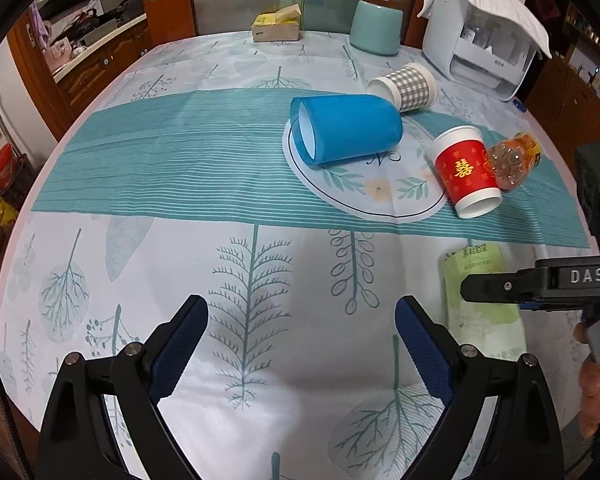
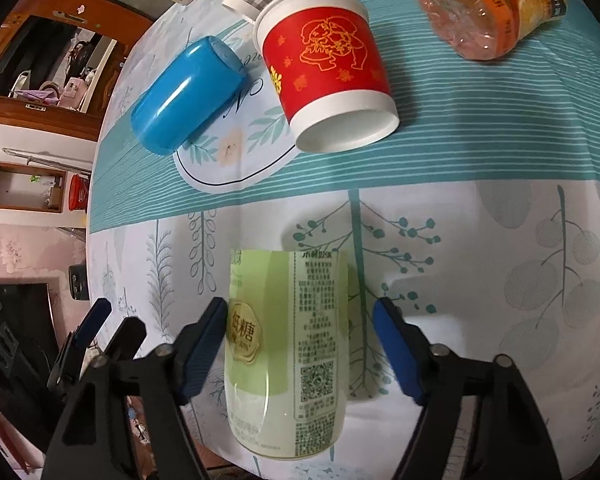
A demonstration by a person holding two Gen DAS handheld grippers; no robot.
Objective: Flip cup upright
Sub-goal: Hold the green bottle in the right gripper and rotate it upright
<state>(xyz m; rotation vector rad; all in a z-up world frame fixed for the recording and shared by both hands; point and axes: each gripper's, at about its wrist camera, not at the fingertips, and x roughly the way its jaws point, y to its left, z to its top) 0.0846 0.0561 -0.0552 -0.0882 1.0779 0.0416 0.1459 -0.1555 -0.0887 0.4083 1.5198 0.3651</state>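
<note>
Left tool [image 1: 302, 340]: jaws wide apart, nothing between them, hovering over bare patterned cloth on the near side of the counter [image 1: 100, 240]. Blue pads [image 1: 180, 344] face each other with only leaf print between.

Right tool [image 2: 300, 344]: jaws also spread, straddling a pale green bottle [image 2: 288, 352] lying on its side. Left pad sits right at the bottle's label edge, contact not certain; right pad clearly off it with a gap. Not clamped. From the left wrist view the right tool [image 1: 496, 286] comes in from the right edge over the same green bottle [image 1: 480, 292], with a hand [image 1: 592, 376] behind it.

Cups, all lying on their sides further out on the teal striped runner [image 1: 160, 160]:
- Red paper cup [image 2: 326, 68], nearest ahead of the right tool, open mouth toward the camera, resting partly on the white oval print. In the left view the red cup [image 1: 466, 170] is at the right.
- Blue plastic cup [image 1: 346, 128], on its side across the oval print, open mouth to the left in the left wrist view; from the right wrist the blue cup [image 2: 188, 96] shows its closed base further away.
- Grey checked paper cup [image 1: 404, 86], behind the blue one, just beside it.

Clear orange-label bottle [image 2: 488, 8] on its side, just beside the red cup. At the far edge: a tissue box [image 1: 276, 24], a teal canister [image 1: 376, 28], a white appliance [image 1: 476, 40] with a cloth on top.
</note>
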